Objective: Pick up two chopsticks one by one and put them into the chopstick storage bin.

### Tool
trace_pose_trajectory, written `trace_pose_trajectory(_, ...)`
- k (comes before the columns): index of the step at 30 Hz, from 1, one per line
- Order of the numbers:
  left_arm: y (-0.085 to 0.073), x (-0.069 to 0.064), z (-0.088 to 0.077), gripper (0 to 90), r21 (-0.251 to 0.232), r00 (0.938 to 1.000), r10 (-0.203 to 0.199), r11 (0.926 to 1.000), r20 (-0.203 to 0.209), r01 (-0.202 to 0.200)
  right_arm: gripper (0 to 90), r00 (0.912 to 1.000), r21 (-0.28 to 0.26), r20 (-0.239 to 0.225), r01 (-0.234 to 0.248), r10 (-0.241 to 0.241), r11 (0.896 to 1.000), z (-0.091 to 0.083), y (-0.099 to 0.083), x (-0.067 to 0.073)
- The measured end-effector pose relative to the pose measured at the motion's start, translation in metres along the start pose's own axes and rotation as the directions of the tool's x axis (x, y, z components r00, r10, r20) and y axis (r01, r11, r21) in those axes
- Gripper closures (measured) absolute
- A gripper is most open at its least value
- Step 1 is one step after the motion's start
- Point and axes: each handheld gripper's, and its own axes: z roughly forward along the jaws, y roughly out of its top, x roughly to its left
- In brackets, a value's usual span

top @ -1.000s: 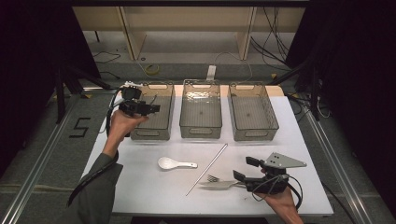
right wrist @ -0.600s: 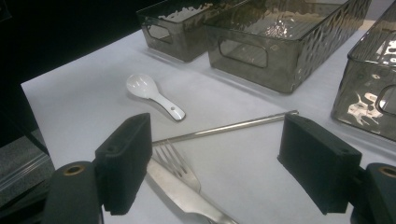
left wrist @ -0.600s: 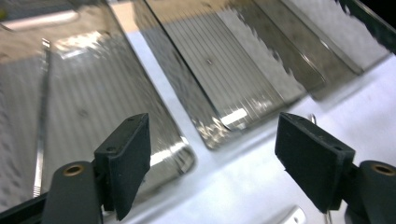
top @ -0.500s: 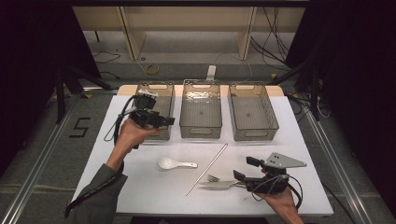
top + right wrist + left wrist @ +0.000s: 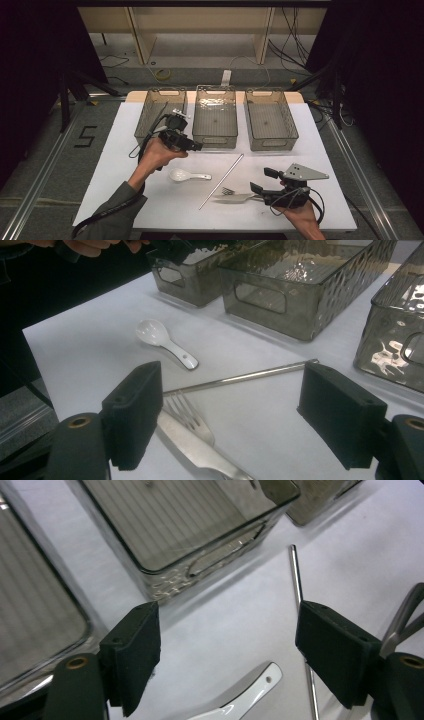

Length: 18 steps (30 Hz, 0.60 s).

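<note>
My left gripper (image 5: 192, 145) hangs open just in front of the left bin (image 5: 150, 122), near the middle bin (image 5: 215, 135). Its jaws have opened a little wider and hold nothing. In the left gripper view the white spoon's handle (image 5: 250, 692) and the metal rod (image 5: 298, 587) lie between and below the open left gripper (image 5: 227, 632). On the table lie the white spoon (image 5: 187, 175), the metal rod (image 5: 222, 181), a fork (image 5: 229, 191) and a knife (image 5: 235, 198). My right gripper (image 5: 262, 181) rests open at the front right, jaws standing over the fork (image 5: 187, 415) and knife (image 5: 200, 452).
Three smoky clear bins stand in a row at the back; the right bin (image 5: 272, 140) looks bare inside. A thin dark stick (image 5: 160, 116) leans in the left bin. The white table's front edge (image 5: 200, 227) lies close below the cutlery.
My left hand has carried its gripper from over the left bin rightward and toward the front, down to the spoon's side. The right gripper has stayed put.
</note>
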Motion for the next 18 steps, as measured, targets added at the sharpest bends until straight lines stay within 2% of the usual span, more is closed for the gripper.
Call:
trace_pose_trajectory(11, -0.006, -0.022, 0.019, 25.4, 0.047, 0.9992, 0.036, 0.9982, 0.016, -0.037, 26.4, 1.0000, -0.001, -0.002, -0.001, 0.001, 1.000, 0.000, 0.000, 0.000)
trace_pose_trajectory(14, -0.008, -0.030, 0.027, 25.8, 0.073, 0.9980, 0.050, 0.9959, 0.037, -0.053, 26.4, 1.0000, -0.001, -0.002, 0.004, -0.004, 1.000, 0.000, 0.000, 0.000)
trace_pose_trajectory(18, -0.012, -0.040, 0.036, 25.8, 0.098, 0.9961, 0.076, 0.9919, 0.045, -0.080, 26.3, 1.0000, -0.003, -0.004, 0.002, -0.002, 1.000, -0.001, 0.000, 0.000)
